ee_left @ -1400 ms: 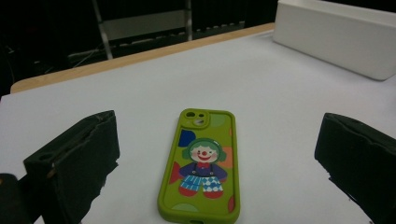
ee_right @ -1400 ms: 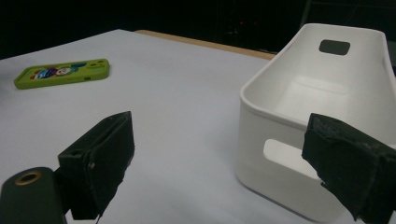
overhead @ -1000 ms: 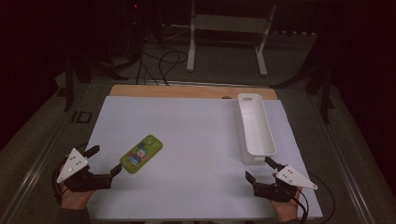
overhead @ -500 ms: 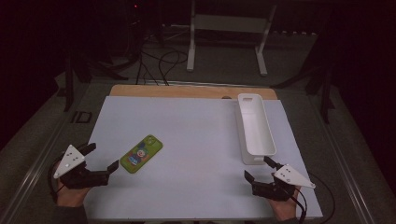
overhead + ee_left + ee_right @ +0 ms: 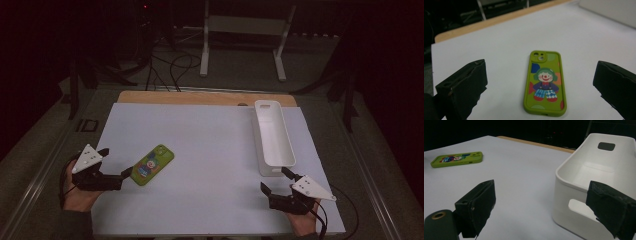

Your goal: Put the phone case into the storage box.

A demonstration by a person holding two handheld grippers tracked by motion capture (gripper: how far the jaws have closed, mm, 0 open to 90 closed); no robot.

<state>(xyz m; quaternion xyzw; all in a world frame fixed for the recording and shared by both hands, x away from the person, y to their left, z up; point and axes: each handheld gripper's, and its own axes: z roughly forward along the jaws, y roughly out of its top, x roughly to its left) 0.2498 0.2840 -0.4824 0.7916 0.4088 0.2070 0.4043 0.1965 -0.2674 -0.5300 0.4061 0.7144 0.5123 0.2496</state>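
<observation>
Nearest the camera, the left hand-held gripper (image 5: 116, 165) rests low on the bench with its jaws spread wide and nothing between them; its near jaw tip lies just beside the bottom end of the phone case (image 5: 152, 164). In the left gripper view the phone case (image 5: 545, 82) lies flat between the two open jaws, camera cut-out pointing away, its green back printed with a clown figure. It is judged to be light, thin and somewhat flexible, probably a rubbery shell that offers fair grip but sits too flush with the surface for the jaws to slip under easily; the two long edges, taken near mid-length, look like the soundest place to close on it, since a hold at one end could let it droop or twist. The right hand-held gripper (image 5: 277, 181) rests near the front right of the bench, likewise spread wide and empty, just in front of the short end of the white tray (image 5: 274, 160). That tray is long, narrow and empty, with a handle slot in each end wall. The white sheet (image 5: 210, 150) that covers the bench is smooth and matte, with a strip of wooden board (image 5: 200, 98) bare at its far edge. Beyond, the room is dark, with cables (image 5: 175, 65) on the floor and a white metal stand (image 5: 245, 40).
</observation>
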